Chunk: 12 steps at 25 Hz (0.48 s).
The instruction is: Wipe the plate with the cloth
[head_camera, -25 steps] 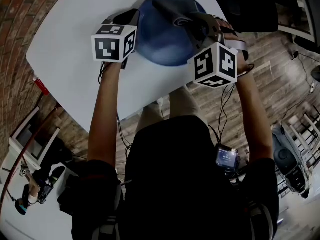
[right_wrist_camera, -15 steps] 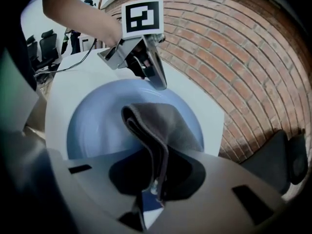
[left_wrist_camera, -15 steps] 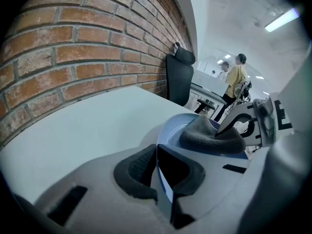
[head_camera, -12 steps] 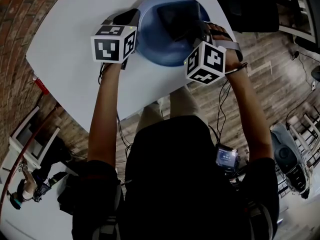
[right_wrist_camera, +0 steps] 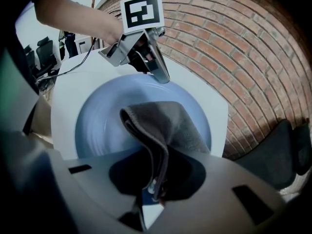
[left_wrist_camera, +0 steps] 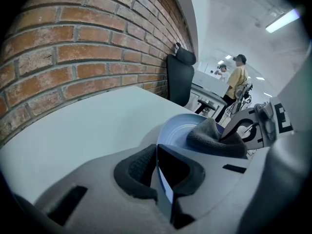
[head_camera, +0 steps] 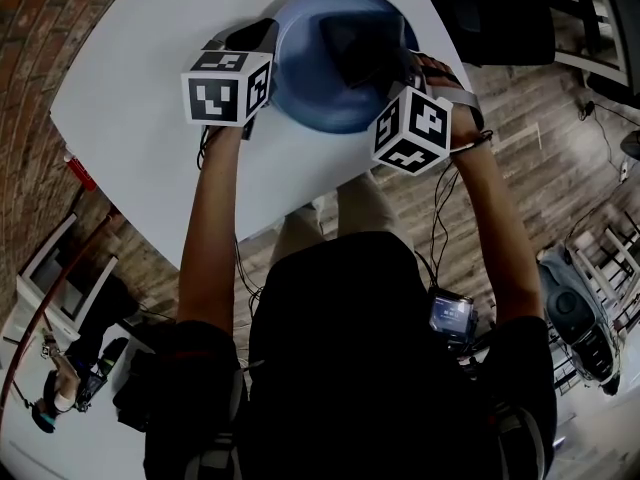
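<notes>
head camera steeply down, all share plate (head_camera: 300, 93)

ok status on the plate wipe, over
left gripper shut on plate rim. right gripper shut on cloth, cloth resting in plate. nothing else on it.

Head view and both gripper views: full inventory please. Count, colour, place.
Round blue plate: one, blue, on the table.
Dark grey cloth: one, dark grey, draped onto the plate, right of its centre.
White table: one, white, before the person.
Brick wall: one, red-brown, beside the table.
Office chair: one, black, past the table.
Left gripper: one, grey, shut on the plate's left rim.
Right gripper: one, grey, shut on the cloth.
</notes>
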Motion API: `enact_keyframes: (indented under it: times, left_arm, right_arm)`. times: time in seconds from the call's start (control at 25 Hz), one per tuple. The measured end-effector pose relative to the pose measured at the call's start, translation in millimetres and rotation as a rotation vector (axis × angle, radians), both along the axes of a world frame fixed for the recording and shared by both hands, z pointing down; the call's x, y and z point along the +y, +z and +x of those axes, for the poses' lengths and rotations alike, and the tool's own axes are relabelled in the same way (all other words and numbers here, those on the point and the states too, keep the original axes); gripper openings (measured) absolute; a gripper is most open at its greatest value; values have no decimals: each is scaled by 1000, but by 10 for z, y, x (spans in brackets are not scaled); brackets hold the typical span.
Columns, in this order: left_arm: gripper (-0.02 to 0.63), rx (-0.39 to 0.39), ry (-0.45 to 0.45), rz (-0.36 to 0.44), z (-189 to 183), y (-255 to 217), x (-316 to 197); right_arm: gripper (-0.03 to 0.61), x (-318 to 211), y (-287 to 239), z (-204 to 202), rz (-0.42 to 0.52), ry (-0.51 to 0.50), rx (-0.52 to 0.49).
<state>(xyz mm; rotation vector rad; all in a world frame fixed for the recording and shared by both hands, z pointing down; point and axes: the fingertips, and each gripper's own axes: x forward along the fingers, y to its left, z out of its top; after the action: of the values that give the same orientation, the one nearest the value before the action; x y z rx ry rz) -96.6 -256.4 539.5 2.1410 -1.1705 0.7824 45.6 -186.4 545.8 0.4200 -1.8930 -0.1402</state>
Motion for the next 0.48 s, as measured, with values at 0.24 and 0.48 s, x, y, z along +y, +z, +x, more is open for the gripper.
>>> enact_keyframes:
  times: [0.24, 0.48]
  left_arm:
    - [28, 8, -4, 4, -92, -31, 57]
    - [28, 3, -4, 6, -82, -34, 58]
  right_arm:
    - [52, 198, -21, -64, -56, 11, 2]
    - [52, 385, -14, -71, -98, 11, 9]
